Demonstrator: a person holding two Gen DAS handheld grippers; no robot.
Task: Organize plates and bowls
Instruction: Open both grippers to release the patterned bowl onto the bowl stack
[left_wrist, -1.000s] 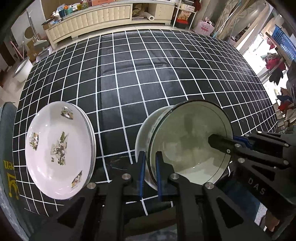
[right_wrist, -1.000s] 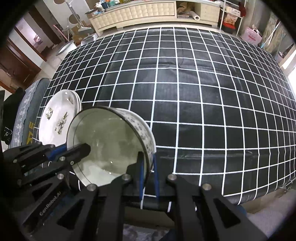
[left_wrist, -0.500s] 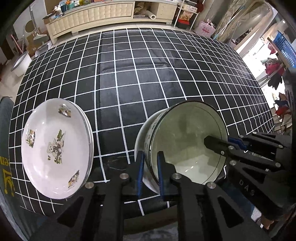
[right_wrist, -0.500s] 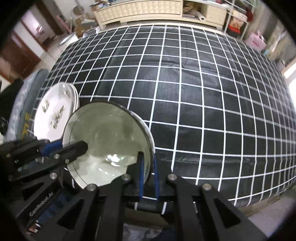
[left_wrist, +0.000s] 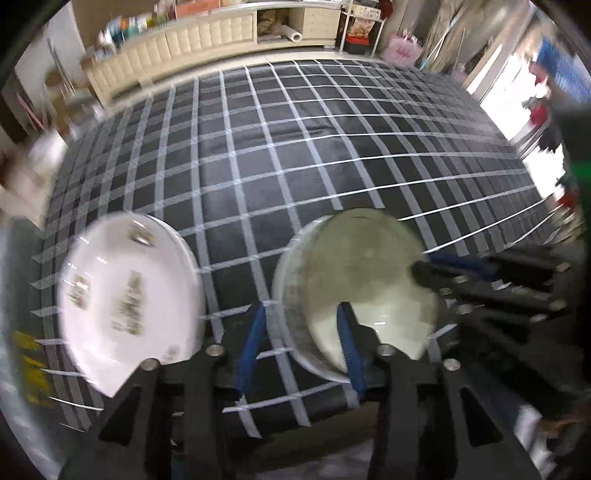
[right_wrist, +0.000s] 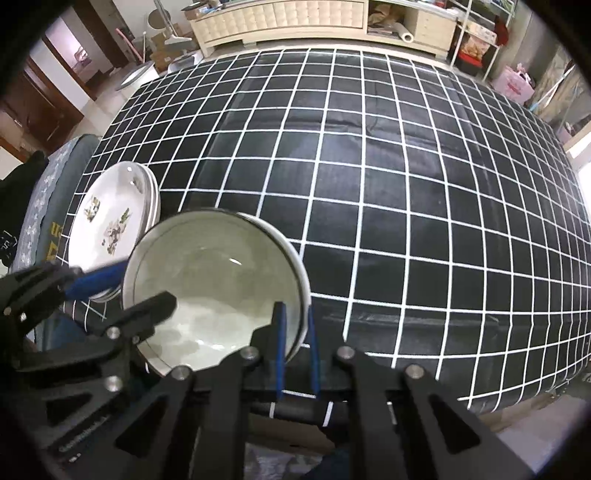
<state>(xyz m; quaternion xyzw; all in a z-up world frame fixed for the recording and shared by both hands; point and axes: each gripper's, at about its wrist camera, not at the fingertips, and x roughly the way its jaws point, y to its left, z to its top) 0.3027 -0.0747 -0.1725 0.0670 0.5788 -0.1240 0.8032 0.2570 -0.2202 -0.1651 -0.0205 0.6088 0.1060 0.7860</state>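
Observation:
A white bowl with a dark rim sits near the front edge of the black checked table; it also shows in the blurred left wrist view. My right gripper is shut on the bowl's right rim. My left gripper is open, its fingers spread on either side of the bowl's left rim, one inside and one outside. A stack of white plates with printed figures lies to the left of the bowl.
The black tablecloth with a white grid covers the table. A cream cabinet stands beyond the far edge. A grey chair or cushion is at the left of the table.
My left gripper has opened and let go of the bowl's left rim. The left view has shifted and blurred. The right gripper keeps its hold and the bowl sits lower and more level.

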